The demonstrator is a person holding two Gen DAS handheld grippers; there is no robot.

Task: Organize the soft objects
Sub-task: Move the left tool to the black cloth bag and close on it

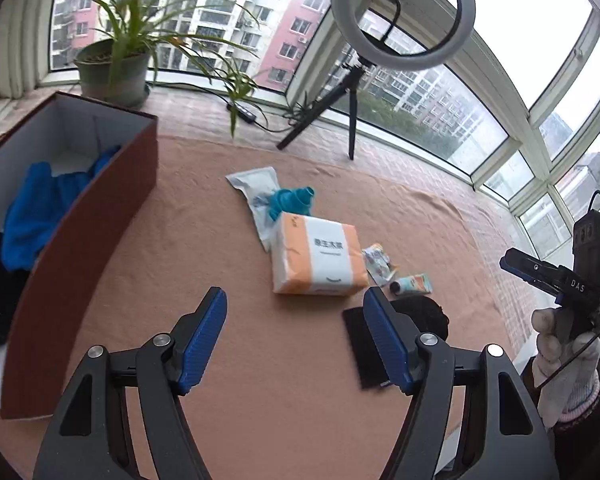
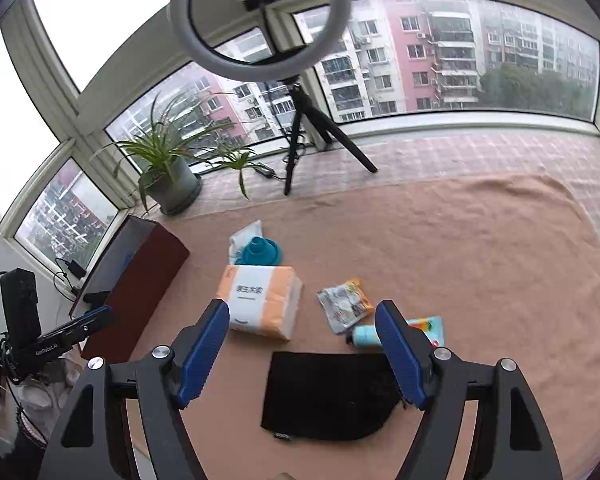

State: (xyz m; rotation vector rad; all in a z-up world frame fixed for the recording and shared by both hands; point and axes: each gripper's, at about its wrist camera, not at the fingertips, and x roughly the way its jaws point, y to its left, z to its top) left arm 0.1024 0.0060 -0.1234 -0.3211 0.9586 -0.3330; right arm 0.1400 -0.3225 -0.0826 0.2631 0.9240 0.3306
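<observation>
Honestly, both claws, left gripper [image 1: 295, 334] and right gripper [image 2: 302, 346], gape empty (nothing held); the limp black cloth [image 2: 328, 394] could slip a shallow pinch.

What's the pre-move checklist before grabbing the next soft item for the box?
1. Left gripper open and empty: ok.
2. Right gripper open and empty: ok, nothing between its fingers.
3. Black cloth pouch lies flat on the blanket, free of other items, right in front of the right gripper: ok.
4. Box is open, with room above the blue cloth already inside: ok.
5. Tissue pack unobstructed: ok on top, but the teal item sits close behind it; contact cannot tell.
6. Small tube clear of the pouch: cannot tell, the right finger hides part of it.
</observation>
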